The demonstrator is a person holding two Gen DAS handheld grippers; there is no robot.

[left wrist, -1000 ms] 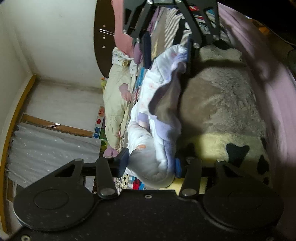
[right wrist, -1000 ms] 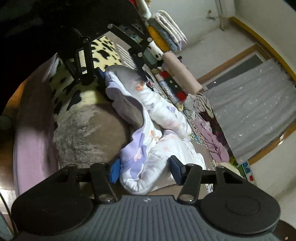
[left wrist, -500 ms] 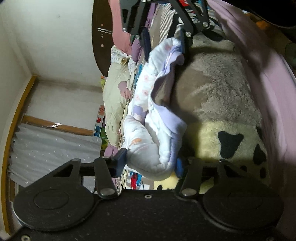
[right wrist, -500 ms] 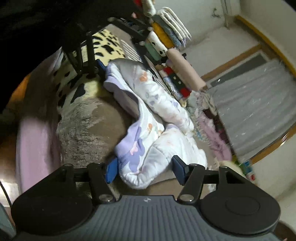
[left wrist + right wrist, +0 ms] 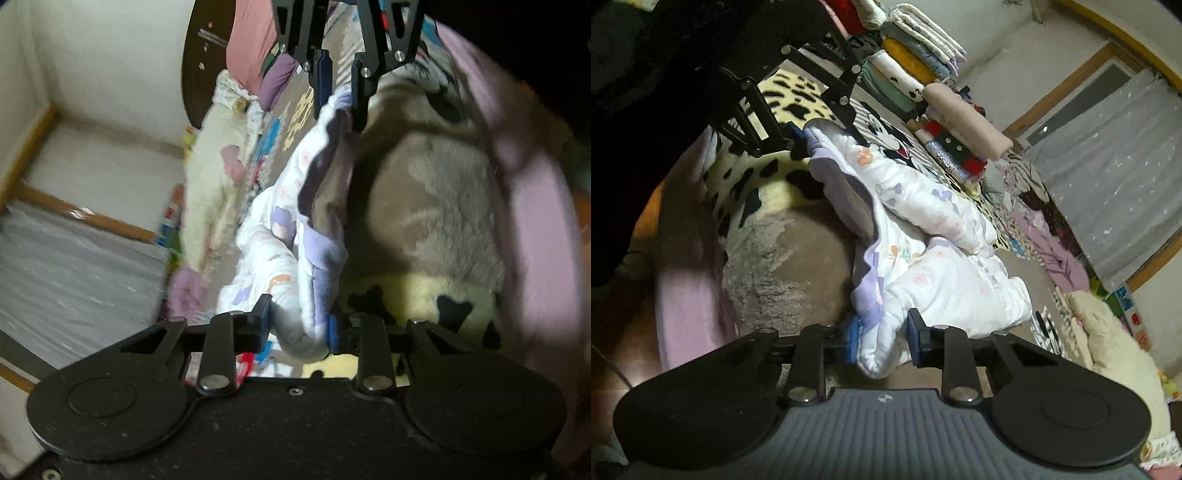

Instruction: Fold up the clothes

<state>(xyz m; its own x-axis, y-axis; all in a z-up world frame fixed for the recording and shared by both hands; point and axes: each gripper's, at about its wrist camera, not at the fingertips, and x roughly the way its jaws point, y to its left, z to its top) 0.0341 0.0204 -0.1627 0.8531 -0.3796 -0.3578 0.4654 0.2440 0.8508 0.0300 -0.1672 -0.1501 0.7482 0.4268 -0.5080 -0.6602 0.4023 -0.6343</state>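
A white padded child's jacket (image 5: 942, 280) with pastel prints and lilac trim hangs stretched between both grippers above a grey fluffy blanket (image 5: 790, 266). My left gripper (image 5: 297, 326) is shut on one end of the jacket (image 5: 291, 258). My right gripper (image 5: 882, 338) is shut on the other end, bunched between its blue pads. Across from it, the right gripper (image 5: 338, 79) appears at the top of the left wrist view, and the left gripper (image 5: 798, 138) at the upper left of the right wrist view. The jacket's lilac lining (image 5: 849, 199) faces the blanket.
Folded stacks of clothes (image 5: 923, 48) and a pink roll (image 5: 967, 118) line the far side of the bed. A cream jacket (image 5: 1115, 339) and loose purple clothes (image 5: 1052, 243) lie to the right. A pink bed edge (image 5: 539, 221), a cow-print blanket (image 5: 783, 92) and a grey curtain (image 5: 1126, 155) surround.
Both grippers have carried the jacket further over the grey blanket and turned. The jacket now hangs more stretched between them. Both grips stay shut.
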